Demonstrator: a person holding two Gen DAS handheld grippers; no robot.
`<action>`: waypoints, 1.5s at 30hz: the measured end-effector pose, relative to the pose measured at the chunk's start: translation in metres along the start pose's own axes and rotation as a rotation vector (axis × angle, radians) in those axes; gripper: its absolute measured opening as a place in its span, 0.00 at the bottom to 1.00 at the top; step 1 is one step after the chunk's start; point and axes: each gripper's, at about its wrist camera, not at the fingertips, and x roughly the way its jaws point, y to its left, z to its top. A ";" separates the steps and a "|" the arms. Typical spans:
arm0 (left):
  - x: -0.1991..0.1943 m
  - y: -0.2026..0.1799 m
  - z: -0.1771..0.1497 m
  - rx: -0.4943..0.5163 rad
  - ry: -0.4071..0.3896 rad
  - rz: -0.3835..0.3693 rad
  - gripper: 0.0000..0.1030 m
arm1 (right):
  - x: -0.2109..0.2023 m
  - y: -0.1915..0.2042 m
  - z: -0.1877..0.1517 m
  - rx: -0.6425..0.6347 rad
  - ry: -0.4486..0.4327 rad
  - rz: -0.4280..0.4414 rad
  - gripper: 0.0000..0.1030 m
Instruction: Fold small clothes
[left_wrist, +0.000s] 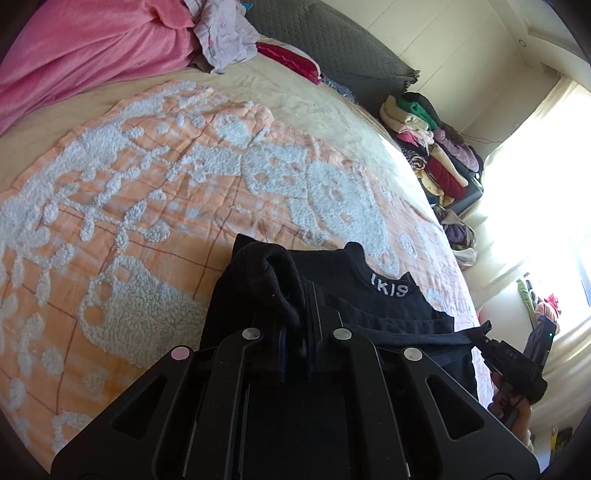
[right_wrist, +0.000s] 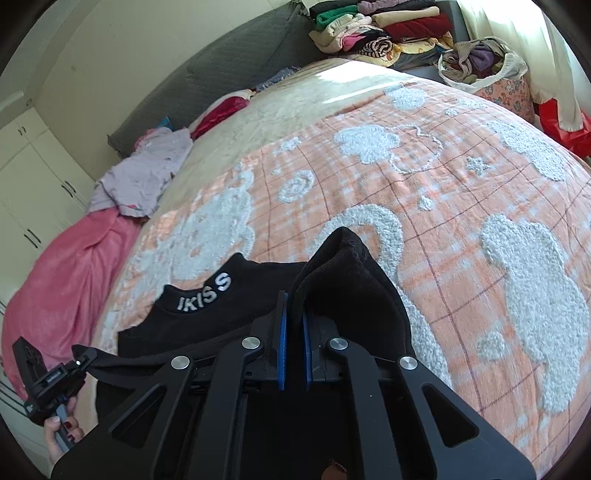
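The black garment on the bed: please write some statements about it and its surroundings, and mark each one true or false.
1. Both tongs are closed on the black garment. True: the left tongs and the right tongs each pinch a fold of it.
2. The garment's collar carries red letters. False: the letters are white.
3. The garment lies on an orange and white blanket. True.
4. The pink cover is spread under the garment. False: it is bunched at the bed's far side.
5. A pile of folded clothes sits beyond the bed. True.
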 end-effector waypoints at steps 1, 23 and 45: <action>0.001 0.001 -0.001 -0.004 0.001 0.001 0.05 | 0.001 0.000 -0.001 -0.002 0.006 -0.003 0.11; -0.026 -0.047 -0.057 0.242 0.024 0.046 0.37 | -0.038 0.033 -0.065 -0.254 -0.009 -0.028 0.52; 0.027 0.013 0.001 0.159 0.019 0.173 0.03 | 0.024 -0.014 -0.006 -0.162 0.056 -0.126 0.09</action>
